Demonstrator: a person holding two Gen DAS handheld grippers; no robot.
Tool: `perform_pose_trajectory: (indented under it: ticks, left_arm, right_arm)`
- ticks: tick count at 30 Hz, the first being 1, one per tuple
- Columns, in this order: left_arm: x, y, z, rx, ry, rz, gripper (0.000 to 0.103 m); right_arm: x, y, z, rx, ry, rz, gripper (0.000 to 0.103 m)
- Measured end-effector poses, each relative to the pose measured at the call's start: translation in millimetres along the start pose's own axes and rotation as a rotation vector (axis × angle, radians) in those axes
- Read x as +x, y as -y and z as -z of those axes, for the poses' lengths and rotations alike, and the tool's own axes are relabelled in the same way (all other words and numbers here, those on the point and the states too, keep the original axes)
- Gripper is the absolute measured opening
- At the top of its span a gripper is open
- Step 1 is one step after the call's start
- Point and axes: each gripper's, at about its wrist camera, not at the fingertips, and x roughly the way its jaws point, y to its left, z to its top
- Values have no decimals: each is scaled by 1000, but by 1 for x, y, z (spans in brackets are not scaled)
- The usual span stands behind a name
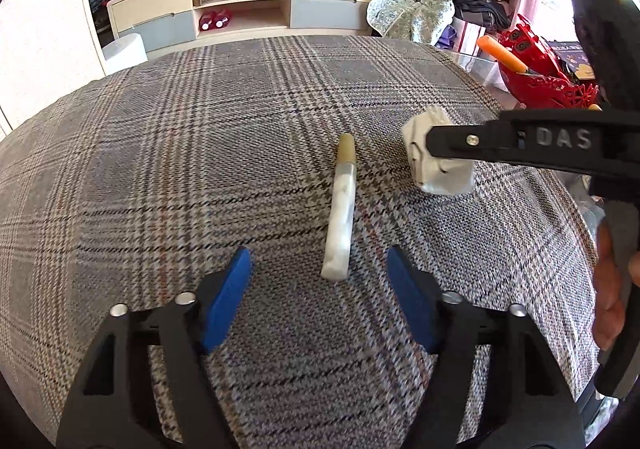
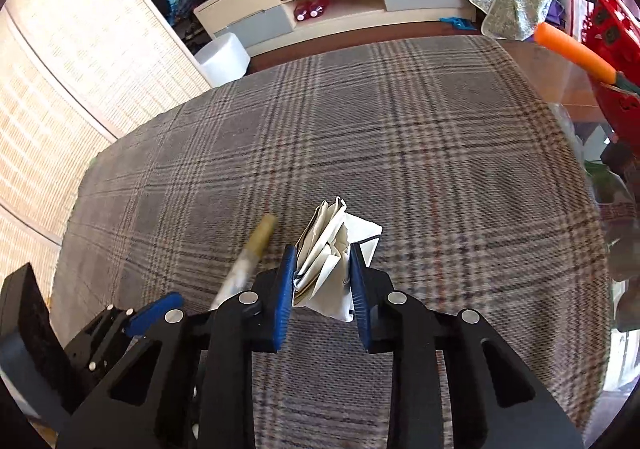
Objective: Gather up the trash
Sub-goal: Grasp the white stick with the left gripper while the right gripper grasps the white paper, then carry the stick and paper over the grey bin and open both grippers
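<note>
white tube (image 1: pixel 339 217), crumpled paper (image 1: pixel 438 165), plaid cloth (image 1: pixel 200 153)

We count two pieces of trash on the plaid cloth (image 1: pixel 200 137): one white marker with a yellowish cap (image 1: pixel 340 217) and one crumpled paper wad (image 2: pixel 336 257). Two grippers are in view, the left gripper (image 1: pixel 320 269) and the right gripper (image 2: pixel 320 281), each with two blue pads, four pads in all. Behind the cloth we see one long media cabinet (image 1: pixel 248 5), one white stool (image 1: pixel 126 49), one orange carrot-shaped object (image 2: pixel 572 49) and one red plastic basket (image 1: pixel 548 77). On the cabinet's lower shelf we make out what may be two red bottles (image 1: pixel 214 23), though they are small.
</note>
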Motion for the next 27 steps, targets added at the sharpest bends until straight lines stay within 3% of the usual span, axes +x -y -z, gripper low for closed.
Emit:
perform_pose_trajectory:
  ticks: [2,7,11,15,22,27]
  left_arm:
    - [4,3,-4,6,12,-15,56]
    - [8,6,-10,25,24,-43,25]
    - [8,9,-8,60,35,-72,23]
    - [6,13,-5,69,34,-89,11]
    - [-13,4,11,48,4,-52,10]
    - [-57,11,34,37,7,-28,10]
  right_arm:
    - [-5,9,2,-2,5,11,27]
    - [-11,24,10,-4,0,7,28]
    - [-17,31,15,0,2,-14,28]
    - [-20,28,20,-10,0,-14,28]
    - [-32,20,35,-28,-13,-22,28]
    - [-57,7,61,-41,-25,-14,28]
